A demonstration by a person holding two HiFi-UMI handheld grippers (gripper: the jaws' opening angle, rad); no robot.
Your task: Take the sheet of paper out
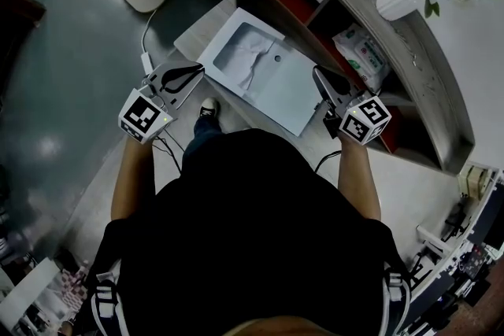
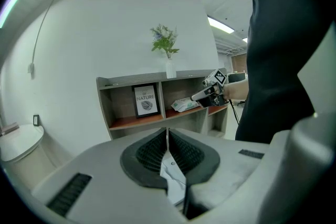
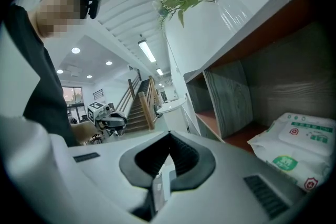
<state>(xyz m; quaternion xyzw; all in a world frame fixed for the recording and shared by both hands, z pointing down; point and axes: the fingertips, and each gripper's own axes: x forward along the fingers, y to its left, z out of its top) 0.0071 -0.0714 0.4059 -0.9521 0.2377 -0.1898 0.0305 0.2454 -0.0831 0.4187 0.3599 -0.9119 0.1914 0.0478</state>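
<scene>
**Both grippers clamped, none free for the sheet**

The left gripper (image 1: 197, 71) is pinched shut on the left corner of the clear document wallet (image 1: 287, 90), which hangs above the floor. The crumpled sheet of paper (image 1: 246, 51) lies inside the wallet, toward its far end. The right gripper (image 1: 317, 75) is clamped on the wallet's right edge. Releasing either would likely let the wallet sag, and the creased sheet could snag or tear coming out.

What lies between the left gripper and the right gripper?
A folder holding the sheet of paper spans from left gripper to right gripper; the head view shows it.
</scene>
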